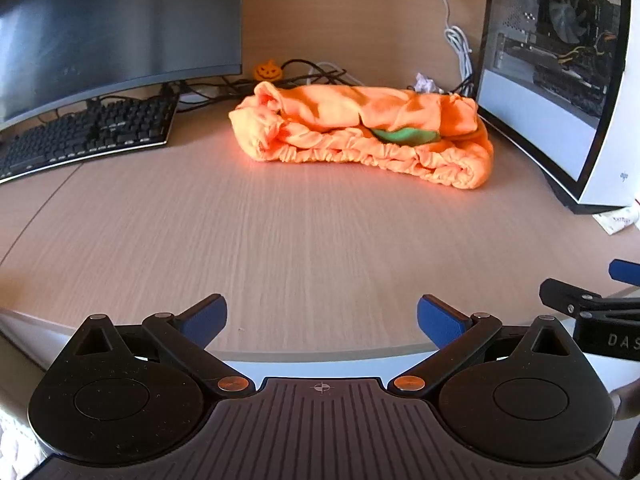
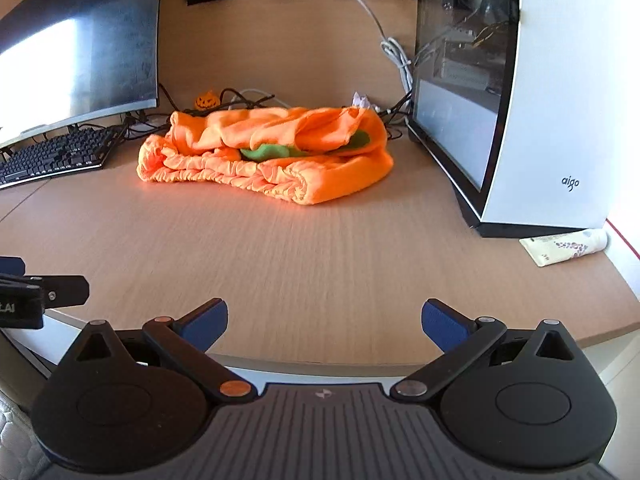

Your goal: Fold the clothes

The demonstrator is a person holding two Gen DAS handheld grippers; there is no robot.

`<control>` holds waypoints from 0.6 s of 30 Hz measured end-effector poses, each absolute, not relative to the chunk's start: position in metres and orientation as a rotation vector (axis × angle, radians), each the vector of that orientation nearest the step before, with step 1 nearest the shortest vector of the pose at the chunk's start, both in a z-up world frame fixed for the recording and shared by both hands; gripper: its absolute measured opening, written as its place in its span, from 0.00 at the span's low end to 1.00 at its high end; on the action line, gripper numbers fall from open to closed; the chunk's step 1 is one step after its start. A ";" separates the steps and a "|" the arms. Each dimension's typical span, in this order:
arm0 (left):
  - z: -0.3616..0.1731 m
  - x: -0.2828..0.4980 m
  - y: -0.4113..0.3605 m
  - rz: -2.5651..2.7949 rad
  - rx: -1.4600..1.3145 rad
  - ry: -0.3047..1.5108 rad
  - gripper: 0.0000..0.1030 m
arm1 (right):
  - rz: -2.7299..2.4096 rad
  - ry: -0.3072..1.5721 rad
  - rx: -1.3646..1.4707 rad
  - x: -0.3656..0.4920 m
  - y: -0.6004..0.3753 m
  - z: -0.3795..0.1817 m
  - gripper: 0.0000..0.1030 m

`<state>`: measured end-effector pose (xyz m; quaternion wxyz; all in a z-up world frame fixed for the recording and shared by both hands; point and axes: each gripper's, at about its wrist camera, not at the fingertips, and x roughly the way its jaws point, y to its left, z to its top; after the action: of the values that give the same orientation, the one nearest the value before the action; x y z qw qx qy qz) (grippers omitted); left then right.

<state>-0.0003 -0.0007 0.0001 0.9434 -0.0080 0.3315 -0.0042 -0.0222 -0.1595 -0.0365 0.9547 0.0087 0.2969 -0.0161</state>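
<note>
An orange garment (image 1: 360,132) with a frilled elastic hem and a green patch lies bunched in a rough roll at the back of the wooden desk (image 1: 280,240). The same orange garment (image 2: 264,152) shows in the right wrist view, left of a computer case. My left gripper (image 1: 322,322) hangs over the desk's near edge, open and empty, well short of the cloth. My right gripper (image 2: 324,326) is likewise open and empty at the near edge. Each gripper's side shows at the edge of the other's view.
A dark monitor (image 1: 112,28) and black keyboard (image 1: 88,136) stand at the left. A white computer case (image 2: 552,92) with a glass side stands at the right, a cream tube (image 2: 564,250) in front of it. Cables and a small pumpkin figure (image 1: 268,70) lie behind the garment.
</note>
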 end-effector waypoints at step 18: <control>0.000 0.004 -0.003 0.037 -0.046 0.717 1.00 | 0.018 0.596 -0.014 -0.015 -0.148 -0.037 1.00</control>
<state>0.0041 -0.0034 0.0003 0.9360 -0.0225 0.3508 0.0181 -0.0150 -0.1483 -0.0373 0.9558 -0.0068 0.2937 0.0088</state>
